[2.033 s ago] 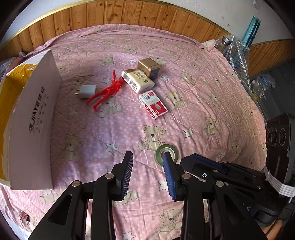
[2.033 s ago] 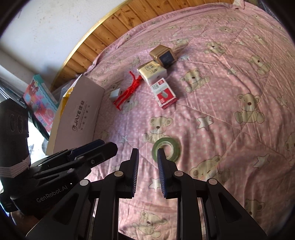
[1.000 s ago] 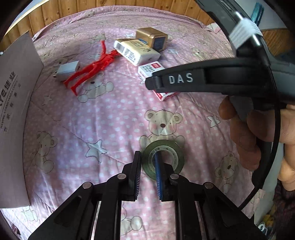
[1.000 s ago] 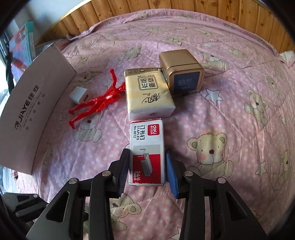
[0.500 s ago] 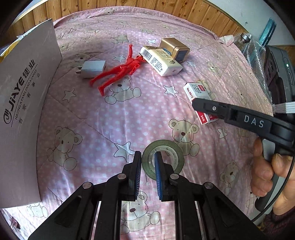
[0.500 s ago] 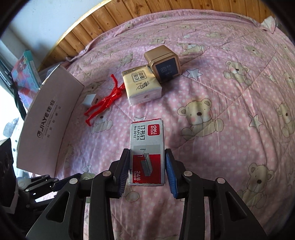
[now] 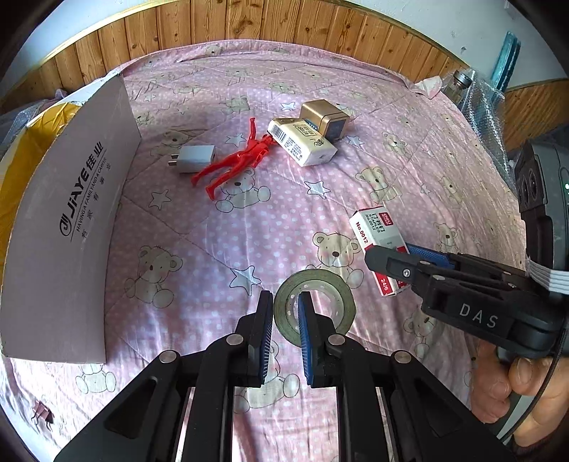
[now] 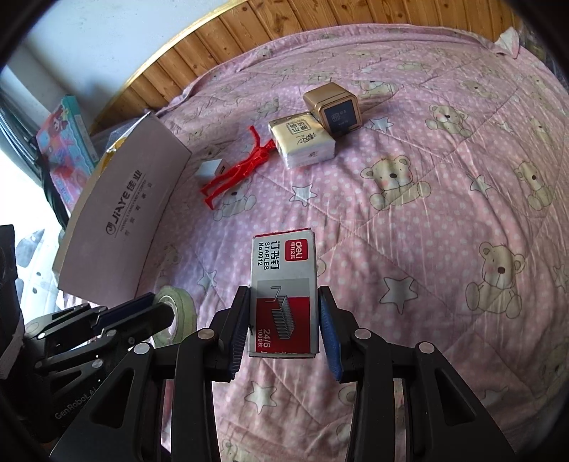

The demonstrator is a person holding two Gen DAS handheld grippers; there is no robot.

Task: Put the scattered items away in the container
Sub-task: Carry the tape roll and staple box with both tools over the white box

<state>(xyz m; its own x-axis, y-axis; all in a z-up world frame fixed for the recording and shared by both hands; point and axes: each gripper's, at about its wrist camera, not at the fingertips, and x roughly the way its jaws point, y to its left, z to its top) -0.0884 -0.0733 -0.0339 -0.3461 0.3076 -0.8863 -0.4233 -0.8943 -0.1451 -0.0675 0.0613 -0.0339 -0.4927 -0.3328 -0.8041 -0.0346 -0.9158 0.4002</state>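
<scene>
My left gripper [image 7: 285,305] is shut on the near rim of a green tape roll [image 7: 329,289], held above the pink bedspread. My right gripper [image 8: 283,309] is shut on a red and white staples box [image 8: 284,284], lifted off the bed; this box [image 7: 377,245] and gripper show at the right of the left wrist view. The open cardboard box [image 7: 67,213] with a yellow inside stands at the left. On the bed beyond lie a red plastic figure [image 7: 238,160], a white charger [image 7: 193,159], a tissue pack [image 7: 302,142] and a gold cube box [image 7: 325,119].
The bedspread [image 7: 284,220] fills the view, with a wooden headboard [image 7: 249,21] behind it. A person's hand [image 7: 515,394] holds the right gripper at the lower right. Bubble wrap and a bottle [image 7: 473,92] sit off the bed's right edge. A colourful box [image 8: 65,138] stands at the left.
Both grippers closed: the left on the tape roll, the right on the staples box. Both have since lifted and drawn back from the bed, the staples box now beside the tape.
</scene>
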